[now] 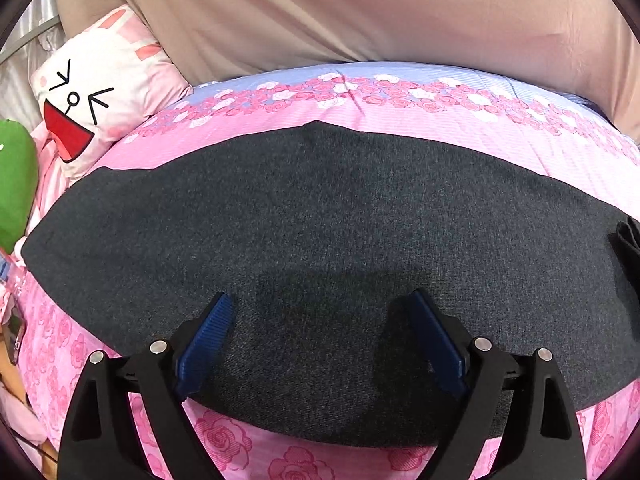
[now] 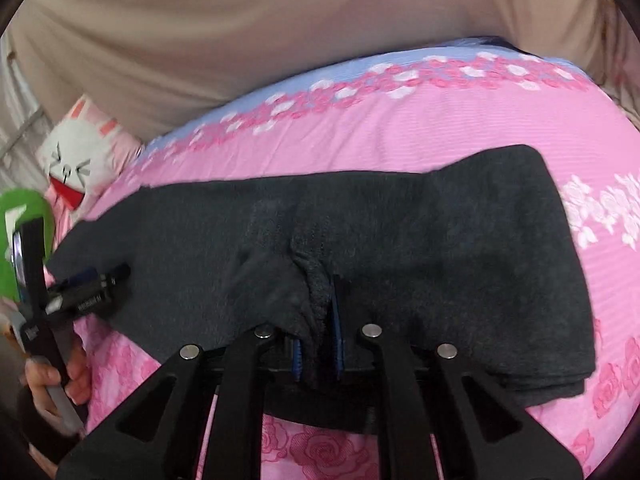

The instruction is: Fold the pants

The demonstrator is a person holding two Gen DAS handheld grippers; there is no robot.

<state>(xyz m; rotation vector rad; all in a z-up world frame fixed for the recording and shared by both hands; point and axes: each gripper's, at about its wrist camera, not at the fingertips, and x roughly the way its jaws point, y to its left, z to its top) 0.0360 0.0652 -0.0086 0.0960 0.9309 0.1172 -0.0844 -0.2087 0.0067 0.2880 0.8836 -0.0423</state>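
Dark grey pants (image 1: 320,220) lie flat across a pink rose-print bedsheet (image 1: 440,128). My left gripper (image 1: 321,296) hovers over their near edge, open, its blue pads (image 1: 208,340) wide apart with only flat cloth below. In the right wrist view the pants (image 2: 460,240) stretch from left to right. A bunched fold of them rises into my right gripper (image 2: 316,312), which is shut on that fold near the front edge. The left gripper (image 2: 88,284) shows at the pants' left end, held by a hand (image 2: 48,380).
A white cartoon-face pillow (image 1: 88,96) and a green plush toy (image 1: 16,184) sit at the bed's left side. Beige fabric (image 1: 360,12) fills the back. Pink sheet (image 2: 440,120) lies bare beyond the pants and along the front edge.
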